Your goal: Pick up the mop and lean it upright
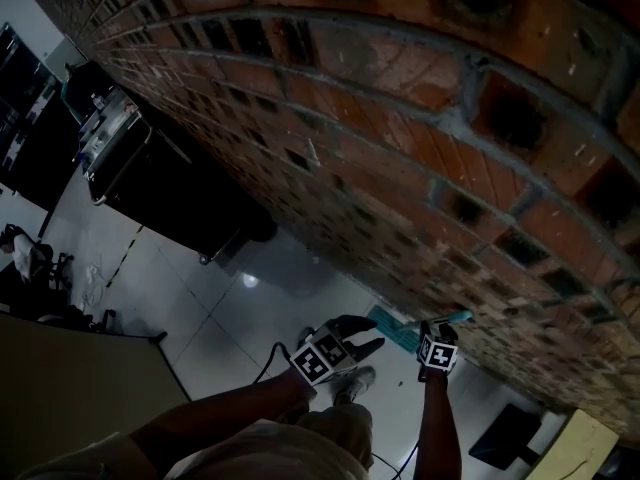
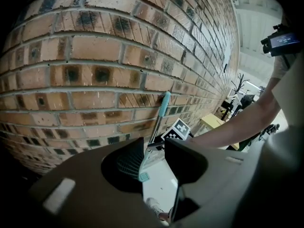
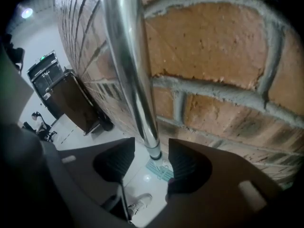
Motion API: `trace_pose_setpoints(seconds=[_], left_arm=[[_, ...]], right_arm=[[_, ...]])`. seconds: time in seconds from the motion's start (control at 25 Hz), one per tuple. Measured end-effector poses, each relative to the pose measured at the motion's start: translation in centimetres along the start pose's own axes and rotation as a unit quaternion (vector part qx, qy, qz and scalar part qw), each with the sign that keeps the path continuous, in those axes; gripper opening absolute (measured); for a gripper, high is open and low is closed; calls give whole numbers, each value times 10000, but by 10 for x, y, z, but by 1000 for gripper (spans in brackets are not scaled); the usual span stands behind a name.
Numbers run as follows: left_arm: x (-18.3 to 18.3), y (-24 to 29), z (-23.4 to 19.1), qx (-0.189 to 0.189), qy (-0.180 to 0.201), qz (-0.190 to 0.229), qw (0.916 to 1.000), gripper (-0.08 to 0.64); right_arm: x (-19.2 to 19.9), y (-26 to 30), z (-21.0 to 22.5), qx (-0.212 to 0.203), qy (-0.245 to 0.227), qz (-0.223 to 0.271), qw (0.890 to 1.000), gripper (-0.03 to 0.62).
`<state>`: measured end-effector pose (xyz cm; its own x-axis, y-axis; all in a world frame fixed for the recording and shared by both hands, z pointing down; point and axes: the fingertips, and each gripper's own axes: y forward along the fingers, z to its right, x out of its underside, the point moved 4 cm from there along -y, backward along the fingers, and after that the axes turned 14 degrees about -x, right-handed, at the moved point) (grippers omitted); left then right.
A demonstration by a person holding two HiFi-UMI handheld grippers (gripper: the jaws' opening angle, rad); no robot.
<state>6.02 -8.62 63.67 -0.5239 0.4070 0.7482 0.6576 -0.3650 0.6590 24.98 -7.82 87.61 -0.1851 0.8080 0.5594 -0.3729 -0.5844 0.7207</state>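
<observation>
The mop [image 3: 133, 70] is leaned upright against the brick wall [image 3: 213, 80]. Its metal pole is framed between the widely parted jaws of the right gripper [image 3: 151, 158] and pressed by neither pad. The left gripper [image 2: 154, 151] is held nearby, jaws apart and empty.

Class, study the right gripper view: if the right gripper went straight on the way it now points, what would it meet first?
Probably the mop's metal pole, standing just ahead between the right gripper's open jaws; depth is unclear.
</observation>
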Motion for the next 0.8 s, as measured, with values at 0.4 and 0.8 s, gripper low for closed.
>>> trace_pose_setpoints(seconds=[0.4,0.8], left_arm=[[-16,-9,11,107,-129,324,9993,158],[-40,-37,12,161,-197,717,9971,160]], right_arm=[[-36,-92,-31,-185,-190,1041,9942,242],[-98,-212,-82,-156,-412,2328,9715,235]])
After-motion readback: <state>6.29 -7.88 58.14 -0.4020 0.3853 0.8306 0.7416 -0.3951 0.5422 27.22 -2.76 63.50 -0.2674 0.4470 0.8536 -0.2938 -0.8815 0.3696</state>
